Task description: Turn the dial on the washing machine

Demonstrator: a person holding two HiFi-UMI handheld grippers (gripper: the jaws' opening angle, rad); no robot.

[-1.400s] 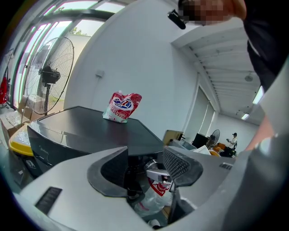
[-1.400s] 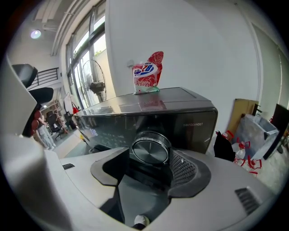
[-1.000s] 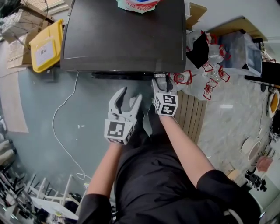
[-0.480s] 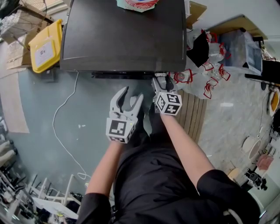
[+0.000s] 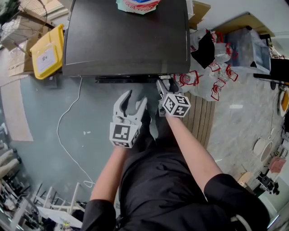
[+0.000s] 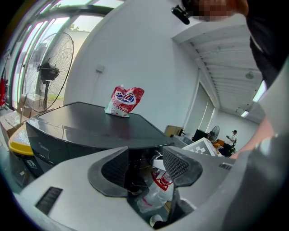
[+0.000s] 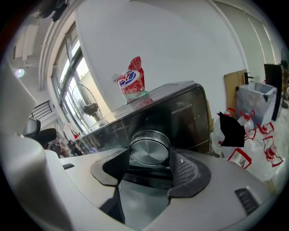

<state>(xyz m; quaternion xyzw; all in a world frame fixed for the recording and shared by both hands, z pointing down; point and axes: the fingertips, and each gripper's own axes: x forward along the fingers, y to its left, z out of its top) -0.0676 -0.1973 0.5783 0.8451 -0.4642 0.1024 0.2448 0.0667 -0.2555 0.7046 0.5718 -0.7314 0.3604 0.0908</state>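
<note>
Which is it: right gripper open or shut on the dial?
Shut: jaws of the right gripper touch both sides of the dial.

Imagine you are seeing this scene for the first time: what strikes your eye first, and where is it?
The big dark washing machine fills the top of the head view, with a red-and-white pouch standing at its far edge. Toward the right of its front, the right gripper is closed round a shiny silver dial. The left gripper hangs open just short of the machine, holding nothing.
</note>
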